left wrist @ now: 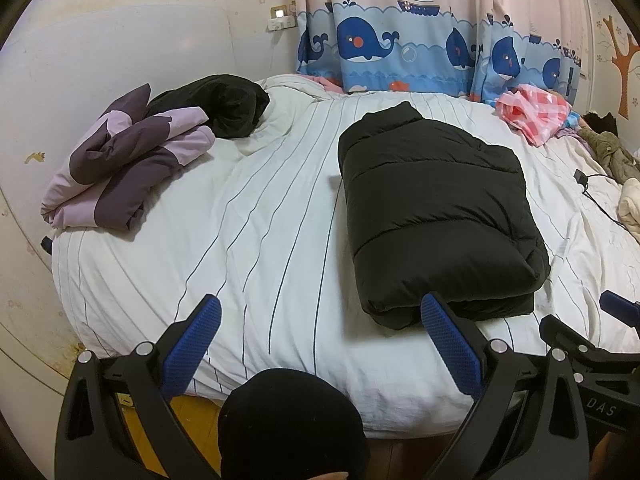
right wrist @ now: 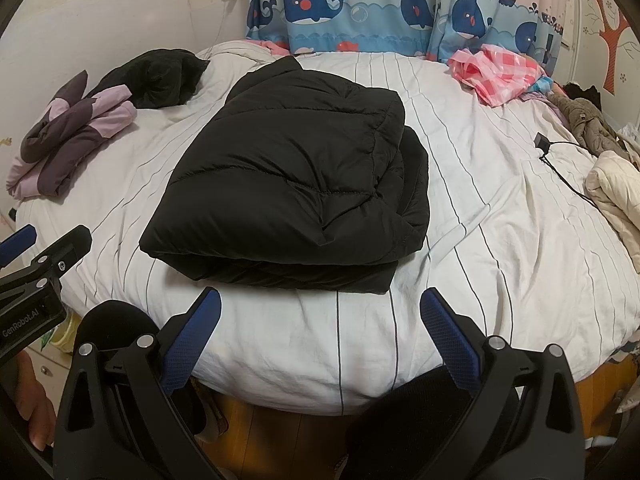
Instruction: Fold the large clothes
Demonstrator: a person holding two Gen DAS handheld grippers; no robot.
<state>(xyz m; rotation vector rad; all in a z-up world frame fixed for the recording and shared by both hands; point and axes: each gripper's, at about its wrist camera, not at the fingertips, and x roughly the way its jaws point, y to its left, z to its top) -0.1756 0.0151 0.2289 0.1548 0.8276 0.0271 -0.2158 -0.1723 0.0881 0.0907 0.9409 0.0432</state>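
The folded black coat (right wrist: 292, 184) lies near the bed's (right wrist: 500, 240) front edge, and both grippers' (left wrist: 320, 344) (right wrist: 320, 336) fingers are wide open, holding nothing.

Left gripper (left wrist: 320, 344) and right gripper (right wrist: 320, 336), side by side, jaws wide apart, empty.
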